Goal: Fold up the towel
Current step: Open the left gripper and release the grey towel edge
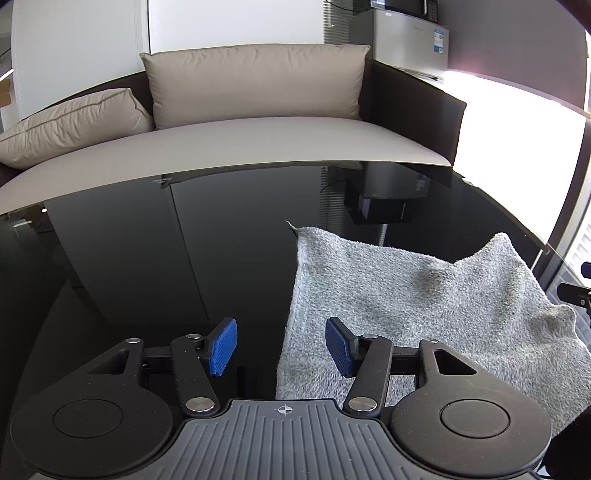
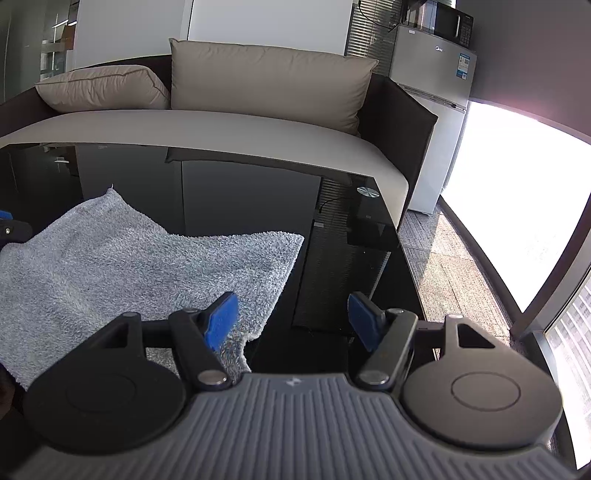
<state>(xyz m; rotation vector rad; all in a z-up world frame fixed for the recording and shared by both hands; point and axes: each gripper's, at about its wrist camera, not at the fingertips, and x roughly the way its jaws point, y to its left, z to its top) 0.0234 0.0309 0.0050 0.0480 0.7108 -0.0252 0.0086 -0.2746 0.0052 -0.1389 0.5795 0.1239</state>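
The grey terry towel lies rumpled on the glossy black glass table, near its front edge; the left gripper and right gripper both gape empty at its near corners. A pinch may catch only the loose top layer, or drag the cloth across the slick glass; its humps would then fold in crooked.

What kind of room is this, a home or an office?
Probably a lounge corner in an office or flat; I can't tell which. A sofa with beige cushions stands behind a glossy black table where a grey towel lies, and a small fridge carries a microwave.
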